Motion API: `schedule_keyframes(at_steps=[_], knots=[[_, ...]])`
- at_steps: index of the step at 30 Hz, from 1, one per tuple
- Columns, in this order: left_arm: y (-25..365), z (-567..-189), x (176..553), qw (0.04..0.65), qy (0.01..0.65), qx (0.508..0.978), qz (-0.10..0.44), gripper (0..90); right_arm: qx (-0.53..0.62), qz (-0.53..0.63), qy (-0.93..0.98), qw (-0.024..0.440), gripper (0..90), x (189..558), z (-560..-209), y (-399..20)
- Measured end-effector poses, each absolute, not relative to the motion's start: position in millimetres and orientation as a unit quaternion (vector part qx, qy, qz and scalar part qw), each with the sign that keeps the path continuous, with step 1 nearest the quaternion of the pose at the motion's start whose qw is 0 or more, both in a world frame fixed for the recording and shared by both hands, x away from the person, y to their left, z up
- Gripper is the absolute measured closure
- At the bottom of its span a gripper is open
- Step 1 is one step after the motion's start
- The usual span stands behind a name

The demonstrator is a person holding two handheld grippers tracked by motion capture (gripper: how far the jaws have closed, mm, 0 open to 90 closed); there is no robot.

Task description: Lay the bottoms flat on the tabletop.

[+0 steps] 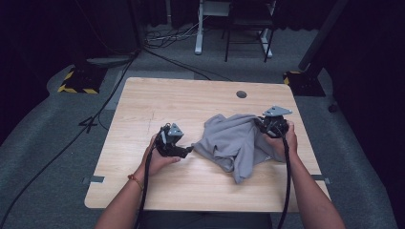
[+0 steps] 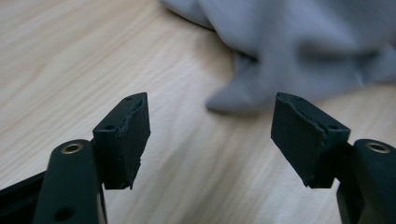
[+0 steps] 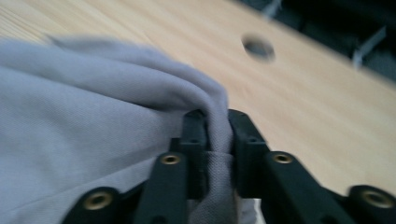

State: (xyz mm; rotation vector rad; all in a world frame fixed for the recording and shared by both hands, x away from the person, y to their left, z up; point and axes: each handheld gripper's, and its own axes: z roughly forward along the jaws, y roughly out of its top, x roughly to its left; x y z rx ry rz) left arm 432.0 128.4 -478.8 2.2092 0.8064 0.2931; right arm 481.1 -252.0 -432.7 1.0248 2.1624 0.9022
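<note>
High view: a crumpled grey cloth [image 1: 236, 140] is lying on the wooden table [image 1: 157, 102], right of centre in the frame. The left gripper [image 1: 187, 150] is sitting at centre-left in the person's left hand [image 1: 157, 157], its tips pointing right at the cloth's left edge, just beside it; contact cannot be told from here. The right gripper [image 1: 261, 125] is sitting at the cloth's upper right edge, held by the right hand [image 1: 284, 140], with the grey three-cornered plate on top. A round hole [image 1: 241, 94] is showing in the tabletop above the cloth.

Left gripper view: the left gripper [image 2: 212, 140] is standing with its jaws wide apart, nothing between them. Bare wood is showing in the gap. The cloth [image 2: 299, 51] is lying in the upper right of the frame, one blurred fold ending just beyond the tips.

Right gripper view: the right gripper [image 3: 217, 140] is pinching a fold of the cloth [image 3: 93, 121] at lower centre, jaws nearly together with fabric pressed between the pads. The cloth is bunching away to the left of the frame. The table hole [image 3: 258, 47] is showing blurred at upper right.
</note>
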Motion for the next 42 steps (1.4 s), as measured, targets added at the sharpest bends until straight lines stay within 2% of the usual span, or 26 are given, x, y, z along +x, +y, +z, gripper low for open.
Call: schedule_keyframes(at_steps=[2, 4, 5, 7, 8, 11, 14, 15, 16, 18, 19, 21, 22, 23, 24, 26, 29, 30, 31, 34, 37, 42], knots=[[124.9, -479.6, 430.7, 0.381, 0.314, 0.863, 0.112, 28.0, 0.416, 0.322, 0.809, 0.263, 69.6, 492.2, -447.8, -263.7], [114.0, -481.3, 430.3, 0.389, 0.295, 0.868, 0.093, 26.8, 0.438, 0.32, 0.804, 0.243, 55.3, 498.4, -456.8, -272.7], [114.0, -481.3, 430.3, 0.389, 0.295, 0.868, 0.093, 26.4, 0.438, 0.32, 0.804, 0.243, 55.3, 498.4, -456.8, -272.7], [103.2, -483.5, 430.3, 0.389, 0.292, 0.87, 0.083, 25.6, 0.438, 0.31, 0.811, 0.234, 41.7, 499.5, -458.5, -276.6], [97.2, -484.5, 430.1, 0.388, 0.288, 0.872, 0.08, 24.8, 0.433, 0.312, 0.812, 0.237, 39.3, 497.7, -456.4, -276.3], [81.4, -486.9, 430.3, 0.391, 0.284, 0.872, 0.081, 25.0, 0.412, 0.33, 0.813, 0.244, 34.8, 488.7, -445.5, -272.4], [70.9, -490.0, 432.0, 0.383, 0.285, 0.874, 0.088, 26.4, 0.389, 0.344, 0.818, 0.249, 33.9, 480.3, -438.7, -266.3], [68.0, -491.7, 434.0, 0.375, 0.293, 0.874, 0.093, 29.5, 0.379, 0.35, 0.82, 0.247, 32.7, 475.9, -436.4, -262.1], [66.0, -493.1, 435.8, 0.364, 0.305, 0.874, 0.101, 40.3, 0.345, 0.363, 0.833, 0.235, 32.7, 465.1, -433.6, -249.5], [66.1, -495.7, 438.4, 0.361, 0.312, 0.872, 0.107, 44.4, 0.313, 0.377, 0.846, 0.21, 33.2, 455.8, -433.8, -237.3], [66.1, -495.7, 438.4, 0.361, 0.312, 0.872, 0.107, 50.2, 0.313, 0.377, 0.846, 0.21, 33.2, 455.8, -433.8, -237.3], [67.8, -493.8, 437.3, 0.351, 0.312, 0.873, 0.13, 53.0, 0.284, 0.386, 0.86, 0.176, 34.4, 444.3, -438.9, -221.1], [69.6, -492.9, 436.4, 0.35, 0.307, 0.875, 0.133, 58.1, 0.269, 0.376, 0.872, 0.16, 36.3, 437.6, -445.5, -208.9], [71.1, -492.9, 435.1, 0.351, 0.306, 0.874, 0.136, 65.6, 0.253, 0.357, 0.884, 0.166, 37.5, 432.7, -451.1, -199.1], [74.3, -492.7, 434.2, 0.355, 0.301, 0.875, 0.133, 77.4, 0.237, 0.337, 0.895, 0.171, 39.3, 428.2, -458.6, -186.0], [82.1, -492.2, 432.0, 0.365, 0.306, 0.869, 0.131, 80.9, 0.234, 0.338, 0.897, 0.163, 40.4, 427.6, -460.5, -181.6], [102.3, -482.1, 426.1, 0.399, 0.311, 0.851, 0.145, 84.4, 0.241, 0.342, 0.895, 0.156, 48.5, 427.5, -466.2, -171.3], [110.3, -477.9, 424.7, 0.412, 0.317, 0.843, 0.142, 86.0, 0.23, 0.341, 0.897, 0.16, 64.2, 424.9, -468.2, -164.1], [117.3, -473.7, 423.3, 0.421, 0.318, 0.838, 0.139, 86.0, 0.23, 0.341, 0.897, 0.16, 64.2, 424.9, -468.2, -164.1], [135.1, -458.1, 414.9, 0.429, 0.312, 0.832, 0.161, 86.5, 0.219, 0.357, 0.893, 0.163, 86.4, 422.0, -464.2, -155.8], [151.9, -438.6, 402.9, 0.449, 0.317, 0.818, 0.168, 86.4, 0.215, 0.382, 0.882, 0.171, 89.5, 417.0, -453.2, -155.4], [171.7, -400.8, 377.0, 0.466, 0.295, 0.809, 0.206, 86.4, 0.21, 0.427, 0.861, 0.178, 89.9, 408.5, -430.3, -156.7]])
